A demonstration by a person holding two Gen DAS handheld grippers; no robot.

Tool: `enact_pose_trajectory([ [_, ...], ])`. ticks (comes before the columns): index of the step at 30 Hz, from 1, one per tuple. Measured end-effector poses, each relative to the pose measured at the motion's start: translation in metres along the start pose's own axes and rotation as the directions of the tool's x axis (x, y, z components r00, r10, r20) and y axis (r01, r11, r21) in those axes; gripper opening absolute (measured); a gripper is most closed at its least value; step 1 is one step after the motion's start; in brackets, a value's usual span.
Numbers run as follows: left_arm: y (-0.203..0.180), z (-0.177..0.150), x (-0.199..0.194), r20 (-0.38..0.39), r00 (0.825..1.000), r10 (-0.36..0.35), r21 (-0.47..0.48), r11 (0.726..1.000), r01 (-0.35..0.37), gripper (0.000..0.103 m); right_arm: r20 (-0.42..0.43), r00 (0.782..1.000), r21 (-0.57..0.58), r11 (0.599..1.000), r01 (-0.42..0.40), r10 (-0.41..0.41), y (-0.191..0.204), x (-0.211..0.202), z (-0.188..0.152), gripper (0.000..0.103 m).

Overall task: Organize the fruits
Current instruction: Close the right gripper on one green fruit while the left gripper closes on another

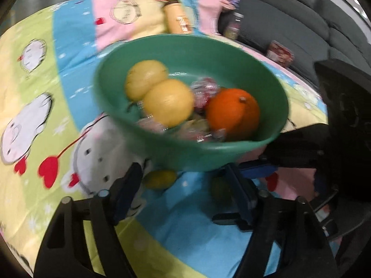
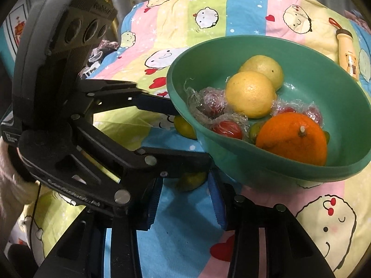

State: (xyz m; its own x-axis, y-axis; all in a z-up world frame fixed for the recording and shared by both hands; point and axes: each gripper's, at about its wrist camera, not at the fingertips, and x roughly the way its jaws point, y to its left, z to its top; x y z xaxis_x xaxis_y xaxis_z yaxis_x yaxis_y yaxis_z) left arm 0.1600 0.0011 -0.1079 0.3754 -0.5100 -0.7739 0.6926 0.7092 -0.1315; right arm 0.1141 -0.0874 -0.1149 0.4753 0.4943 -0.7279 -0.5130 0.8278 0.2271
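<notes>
A green bowl (image 1: 185,157) (image 2: 324,88) stands on the cartoon-print cloth. It holds two yellow citrus (image 1: 169,102) (image 2: 250,92), an orange (image 1: 231,113) (image 2: 292,136) and several plastic-wrapped red fruits (image 2: 227,128). Two small green-yellow fruits lie on the cloth at the bowl's foot. One (image 1: 160,179) (image 2: 185,127) sits between the spread fingers of my left gripper (image 1: 183,178) (image 2: 189,134), untouched. The other (image 1: 219,188) (image 2: 191,180) lies just at the tips of my right gripper (image 2: 185,183), partly under the left gripper's finger, and the blue pads (image 2: 153,206) are apart from it.
A beige bottle (image 1: 177,18) (image 2: 346,51) lies on the cloth beyond the bowl. Jars (image 1: 234,25) and a red packet (image 1: 278,53) stand near the table's far edge, with a grey sofa (image 1: 289,11) behind. The two grippers crowd together in front of the bowl.
</notes>
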Motion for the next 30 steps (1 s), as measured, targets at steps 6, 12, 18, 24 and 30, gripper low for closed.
enact_pose_trajectory([
  [6, 0.006, -0.005, 0.002, -0.013, 0.998, -0.062, -0.033, 0.998, 0.062, 0.048, 0.000, 1.000, 0.000, 1.000, 0.004, -0.004, 0.000, 0.002, -0.005, 0.043],
  [12, -0.002, -0.004, 0.005, -0.014, 1.000, -0.015, -0.052, 0.999, 0.014, 0.044, -0.001, 1.000, 0.001, 1.000, 0.012, -0.012, -0.001, 0.002, -0.009, 0.042],
  [18, 0.000, -0.005, 0.005, -0.024, 1.000, -0.009, -0.078, 0.997, 0.007, 0.045, 0.001, 1.000, 0.005, 1.000, 0.009, -0.009, -0.001, 0.000, -0.010, 0.040],
  [24, 0.028, -0.015, 0.004, 0.023, 0.989, -0.148, -0.269, 0.952, 0.148, 0.040, -0.001, 1.000, 0.017, 1.000, -0.011, 0.011, -0.006, -0.002, -0.008, 0.040],
  [30, 0.032, -0.019, 0.002, 0.039, 0.982, -0.185, -0.340, 0.922, 0.187, 0.039, 0.000, 1.000, 0.014, 1.000, -0.011, 0.011, -0.005, -0.004, -0.008, 0.040],
])
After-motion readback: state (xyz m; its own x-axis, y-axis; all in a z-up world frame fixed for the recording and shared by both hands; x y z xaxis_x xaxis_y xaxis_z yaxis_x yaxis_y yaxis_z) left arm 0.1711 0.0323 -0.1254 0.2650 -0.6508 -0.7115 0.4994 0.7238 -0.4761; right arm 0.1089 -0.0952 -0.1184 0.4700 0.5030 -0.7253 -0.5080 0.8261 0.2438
